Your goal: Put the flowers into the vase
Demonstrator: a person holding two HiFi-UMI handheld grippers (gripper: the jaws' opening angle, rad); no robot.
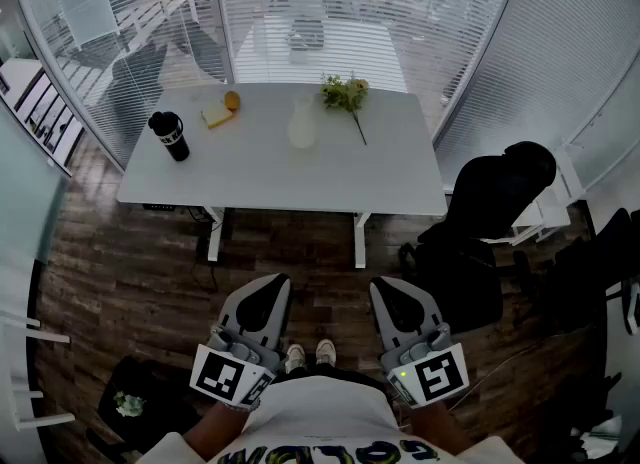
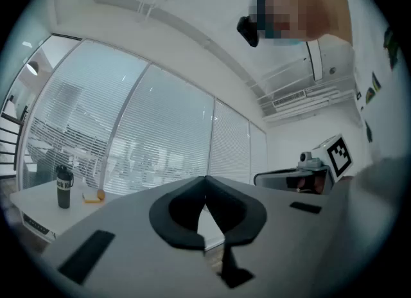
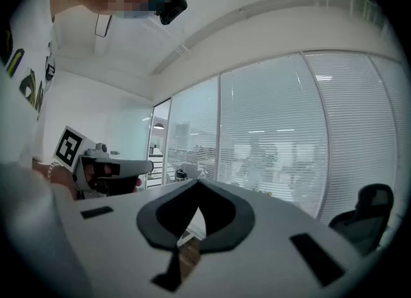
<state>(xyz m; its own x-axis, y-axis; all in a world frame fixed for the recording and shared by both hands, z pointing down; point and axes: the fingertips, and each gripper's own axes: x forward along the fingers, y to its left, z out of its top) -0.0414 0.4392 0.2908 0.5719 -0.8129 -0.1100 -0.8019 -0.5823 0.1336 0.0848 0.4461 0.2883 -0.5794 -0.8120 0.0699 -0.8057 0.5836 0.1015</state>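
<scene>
The surface (image 1: 250, 177) is a white rectangle standing against a glass wall with blinds (image 1: 300, 2). Its far edge is close to the glass and its near edge faces the person. A broad strip of wooden floor (image 1: 130, 282) lies open between that near edge and the person's shoes (image 1: 310, 354). On the right, a black office chair (image 1: 490, 227) stands just off the surface's right corner. The left side of the floor is bare up to a dark object low in the head view, which I cannot identify.

The near half of the surface is bare; everything sits toward the far edge. There is one pale vase (image 1: 302, 124), upright near the middle. There is one bunch of flowers (image 1: 345, 92), lying flat just to the right of the vase and apart from it, with the heads by the far edge and the stem pointing toward the near edge. One black tumbler (image 1: 169, 136) stands upright near the left edge. One yellow block (image 1: 216, 115) lies between the tumbler and the vase, with one small orange thing (image 1: 232, 101) touching or just beside it. Two legs of the surface show under its near edge.

There are two hand-held grippers, both low in the head view and well apart from the surface. The left hand-held gripper (image 1: 270, 285) and the right hand-held gripper (image 1: 390, 287) sit side by side at either side of the shoes. Each has its jaws pressed together, with nothing between them.
</scene>
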